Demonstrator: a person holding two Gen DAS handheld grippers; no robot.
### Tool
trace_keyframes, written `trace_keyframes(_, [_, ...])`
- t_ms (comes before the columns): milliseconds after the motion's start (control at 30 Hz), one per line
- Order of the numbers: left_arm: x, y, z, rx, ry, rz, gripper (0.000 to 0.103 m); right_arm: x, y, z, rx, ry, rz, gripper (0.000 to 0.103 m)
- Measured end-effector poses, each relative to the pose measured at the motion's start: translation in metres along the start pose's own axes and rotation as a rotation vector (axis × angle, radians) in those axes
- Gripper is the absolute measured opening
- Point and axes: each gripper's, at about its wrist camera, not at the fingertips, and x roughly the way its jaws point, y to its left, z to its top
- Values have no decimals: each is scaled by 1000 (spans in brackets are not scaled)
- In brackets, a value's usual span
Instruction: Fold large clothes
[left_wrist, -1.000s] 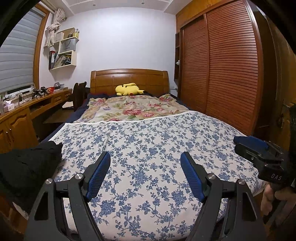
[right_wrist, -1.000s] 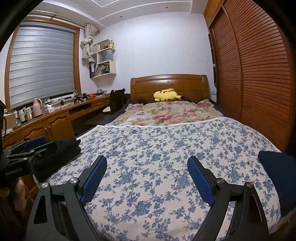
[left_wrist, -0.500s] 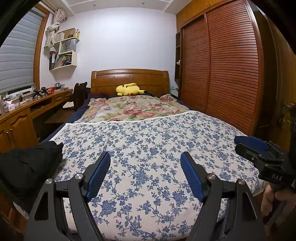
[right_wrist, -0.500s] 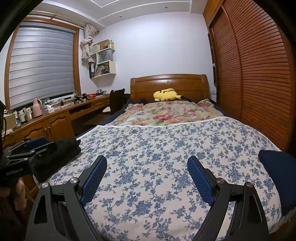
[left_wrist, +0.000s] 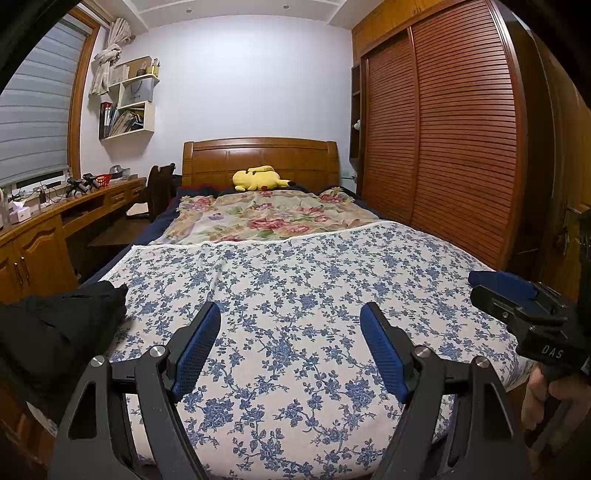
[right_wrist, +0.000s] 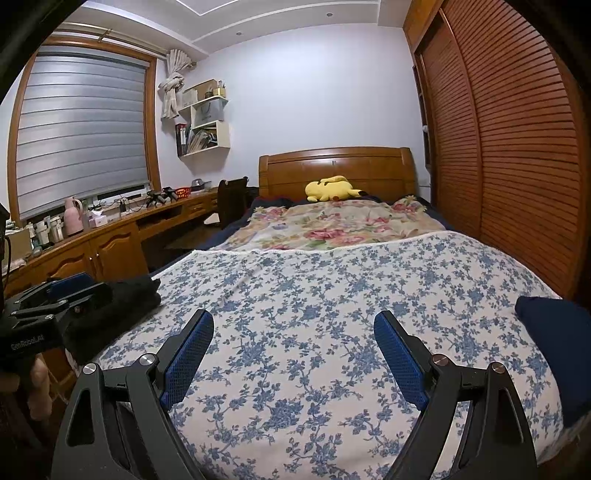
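A black garment (left_wrist: 55, 328) lies bunched at the bed's near left corner; it also shows in the right wrist view (right_wrist: 118, 306). A dark navy garment (right_wrist: 557, 347) lies at the near right edge of the bed. My left gripper (left_wrist: 290, 332) is open and empty above the foot of the bed, to the right of the black garment. My right gripper (right_wrist: 293, 338) is open and empty above the foot of the bed, to the left of the navy garment. Each gripper shows at the edge of the other's view, the right (left_wrist: 517, 306) and the left (right_wrist: 55, 299).
The bed has a blue floral sheet (left_wrist: 314, 295), a flowered quilt (left_wrist: 266, 218), a yellow plush toy (left_wrist: 258, 179) and a wooden headboard (left_wrist: 258, 155). A slatted wardrobe (left_wrist: 461, 147) runs along the right. A wooden desk (right_wrist: 110, 236) with clutter and a chair (right_wrist: 231, 197) stand left.
Both grippers have shifted very slightly; the view has barely changed. Both stay open and empty.
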Motion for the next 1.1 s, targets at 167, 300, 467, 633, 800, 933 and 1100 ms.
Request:
trace_keyframes(167, [0,0,0,1,0,0,79,0,0,-1,0,-1,0,89])
trace_keyframes(300, [0,0,0,0,0,0,79,1,0,-1,0,-1,-1,89])
trace_keyframes(467, [0,0,-1,1,-2,1,79,1,-1,-1,1,-1,0,89])
trace_keyframes(633, [0,0,-1,0,-2,0,79,1,-1,-1,-1,-1,2,89])
trace_keyframes(800, [0,0,-1,0,-1,0,79,1,-1,-1,0,-1,1,89])
trace_keyframes(933, [-1,-1,-1,0,-2,0,79,0,-1,-2,0,-1,1,89])
trace_keyframes(1100, [-1,-1,-1,0,-2,1,79,1,-2,-2,-1,-2,2,89])
